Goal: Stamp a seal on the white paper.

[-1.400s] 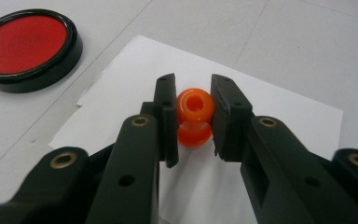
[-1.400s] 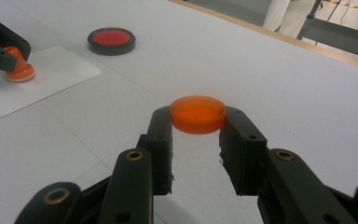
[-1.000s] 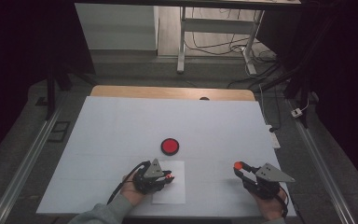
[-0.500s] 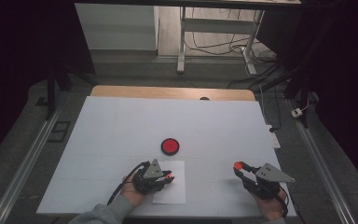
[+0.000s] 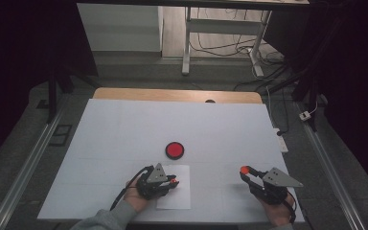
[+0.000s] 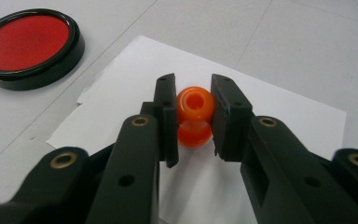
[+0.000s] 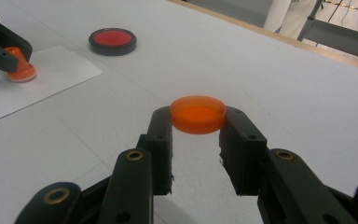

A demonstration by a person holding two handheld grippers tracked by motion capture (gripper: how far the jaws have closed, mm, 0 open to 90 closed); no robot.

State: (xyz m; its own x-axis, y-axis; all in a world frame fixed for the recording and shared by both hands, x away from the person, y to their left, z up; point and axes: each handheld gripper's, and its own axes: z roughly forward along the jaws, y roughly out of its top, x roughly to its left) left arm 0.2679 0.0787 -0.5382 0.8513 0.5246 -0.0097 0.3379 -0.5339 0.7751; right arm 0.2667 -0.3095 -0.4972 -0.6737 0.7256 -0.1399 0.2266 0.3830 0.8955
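Two orange pieces are gripped: a stamp [image 6: 194, 116] by the left gripper [image 6: 193, 119] over the paper [image 6: 279, 112], its cap [image 7: 198, 114] by the right gripper [image 7: 196, 123]. Inking (probably) is in hand; the stamp would next be carried to the red pad [image 6: 28, 46].

White table [image 5: 124, 129], red round pad [image 5: 175, 150], paper sheet [image 5: 178, 199] lying flat

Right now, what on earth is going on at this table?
A person sits at a white table with a two-jaw gripper in each hand. The left gripper is clamped on a small orange stamp, held upright with its base on a sheet of paper. The right gripper holds a round orange cap just above the table. A red ink pad in a black case lies open beyond the paper. It looks like stamping is under way.
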